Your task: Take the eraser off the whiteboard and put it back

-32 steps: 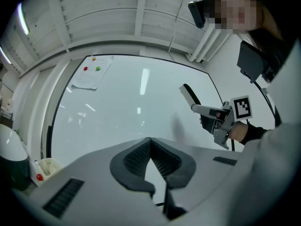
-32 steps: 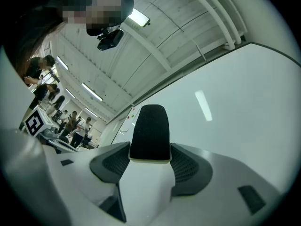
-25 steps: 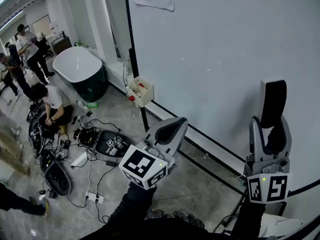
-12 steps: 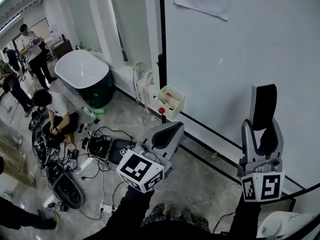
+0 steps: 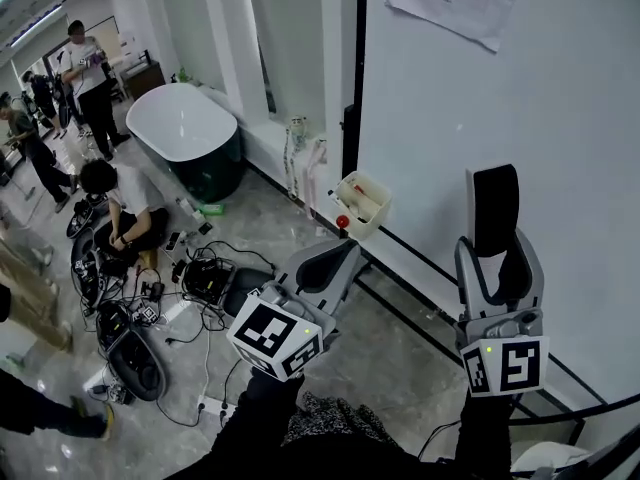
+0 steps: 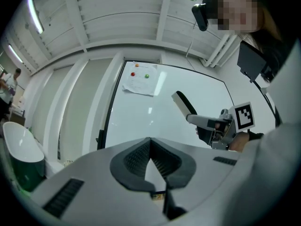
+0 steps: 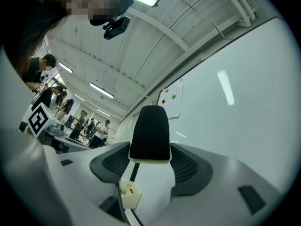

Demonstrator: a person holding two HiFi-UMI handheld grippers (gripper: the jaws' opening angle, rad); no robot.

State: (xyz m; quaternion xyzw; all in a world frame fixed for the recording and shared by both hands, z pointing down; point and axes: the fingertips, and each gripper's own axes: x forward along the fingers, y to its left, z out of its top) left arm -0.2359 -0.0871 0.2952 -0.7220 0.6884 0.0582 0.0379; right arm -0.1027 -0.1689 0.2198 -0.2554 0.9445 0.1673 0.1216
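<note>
Eraser (image 5: pixel 496 208) farther left: black, white-backed, upright.

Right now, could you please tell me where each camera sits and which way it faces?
Head view: on the person's head, facing down at the whiteboard and floor; both sleeves, left gripper and right gripper show.
Left gripper view: on the left gripper, facing up the whiteboard past shut jaws; the right gripper and right hand show.
Right gripper view: on the right gripper, facing up past jaws gripping the eraser; the head camera shows.
Shared: both gripper views show the paper on the whiteboard.
</note>
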